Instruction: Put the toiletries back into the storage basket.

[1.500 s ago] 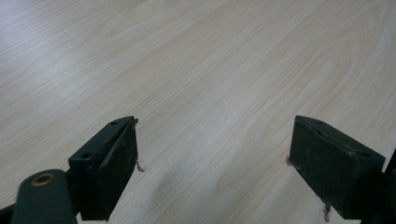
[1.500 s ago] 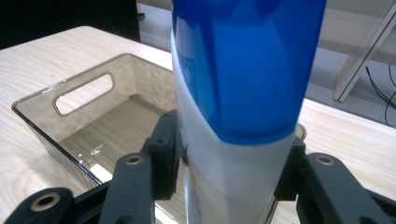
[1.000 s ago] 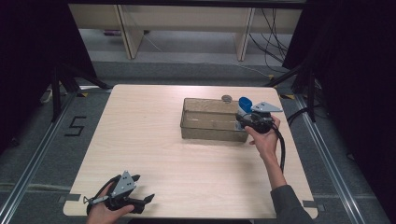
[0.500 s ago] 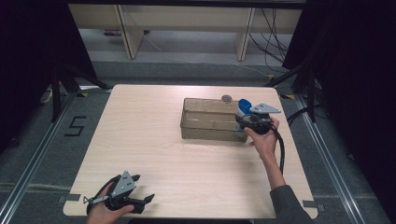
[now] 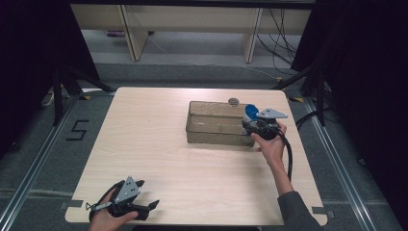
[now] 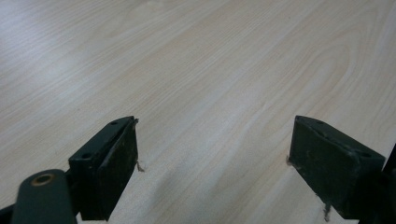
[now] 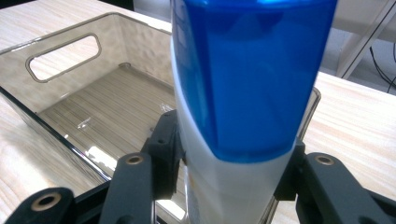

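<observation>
My right gripper (image 5: 249, 126) is shut on a bottle (image 5: 250, 112) with a blue top and a white body, held at the right end of a clear plastic bin (image 5: 211, 103). In the right gripper view the bottle (image 7: 247, 79) stands upright between the jaws of that gripper (image 7: 233, 158), and the bin (image 7: 116, 42) lies behind it with nothing inside, a handle slot in its far wall. My left gripper (image 5: 148, 193) rests near the table's front left corner. Its jaws (image 6: 215, 163) stand wide open over bare wood.
A small grey round object (image 5: 234, 101) lies on the table just behind the bin. The light wooden table (image 5: 144, 139) has black tape at its front corners. Shelving legs and cables stand on the floor beyond the far edge.
The right gripper with the bottle has edged slightly left and down at the bin's right end. The left gripper has stayed where it was.
</observation>
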{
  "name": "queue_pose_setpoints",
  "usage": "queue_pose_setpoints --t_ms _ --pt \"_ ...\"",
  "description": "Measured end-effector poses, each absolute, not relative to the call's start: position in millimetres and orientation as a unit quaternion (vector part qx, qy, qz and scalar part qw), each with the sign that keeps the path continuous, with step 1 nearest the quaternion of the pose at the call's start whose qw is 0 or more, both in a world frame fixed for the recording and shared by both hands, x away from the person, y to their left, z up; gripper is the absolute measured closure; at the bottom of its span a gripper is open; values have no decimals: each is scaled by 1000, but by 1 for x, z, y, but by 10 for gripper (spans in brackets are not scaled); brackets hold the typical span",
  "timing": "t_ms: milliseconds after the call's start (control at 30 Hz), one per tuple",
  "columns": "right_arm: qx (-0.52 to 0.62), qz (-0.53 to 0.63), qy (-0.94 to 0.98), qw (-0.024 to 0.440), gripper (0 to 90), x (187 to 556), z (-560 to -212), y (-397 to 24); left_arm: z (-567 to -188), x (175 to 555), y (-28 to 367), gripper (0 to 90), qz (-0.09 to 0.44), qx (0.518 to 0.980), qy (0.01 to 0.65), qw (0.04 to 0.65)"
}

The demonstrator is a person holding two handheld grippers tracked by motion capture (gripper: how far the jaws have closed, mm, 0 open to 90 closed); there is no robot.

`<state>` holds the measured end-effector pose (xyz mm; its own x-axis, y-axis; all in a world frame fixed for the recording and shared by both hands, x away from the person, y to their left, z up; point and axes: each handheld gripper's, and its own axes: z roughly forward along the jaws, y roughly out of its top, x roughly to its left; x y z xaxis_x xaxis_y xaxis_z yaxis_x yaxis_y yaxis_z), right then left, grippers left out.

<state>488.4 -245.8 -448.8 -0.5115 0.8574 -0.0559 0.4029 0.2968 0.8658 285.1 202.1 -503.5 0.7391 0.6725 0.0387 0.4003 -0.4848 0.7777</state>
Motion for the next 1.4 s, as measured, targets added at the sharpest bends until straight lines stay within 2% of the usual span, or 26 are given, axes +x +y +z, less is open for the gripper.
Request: queue_pose_setpoints --t_ms 433,500,533,567,800,933,1200,1400 --pt "421 421 757 269 549 488 -452 -248 -504 284 201 152 174 842 321 397" --pt "434 431 748 257 503 488 -452 -248 -504 284 201 152 173 843 321 396" --pt "422 436 746 274 471 490 -451 -250 -504 284 201 151 173 842 322 396" --pt "437 432 744 261 459 487 -449 -249 -504 284 201 152 174 842 322 396" --pt "438 441 733 277 315 486 -444 -249 -504 285 202 152 174 843 320 396" --pt "457 451 721 260 281 483 -441 -247 -503 285 202 152 173 844 318 396" --pt "446 464 716 271 263 483 -437 -253 -504 284 201 151 169 840 322 404" --pt "459 473 707 255 252 480 -434 -254 -503 285 202 151 173 844 318 395"
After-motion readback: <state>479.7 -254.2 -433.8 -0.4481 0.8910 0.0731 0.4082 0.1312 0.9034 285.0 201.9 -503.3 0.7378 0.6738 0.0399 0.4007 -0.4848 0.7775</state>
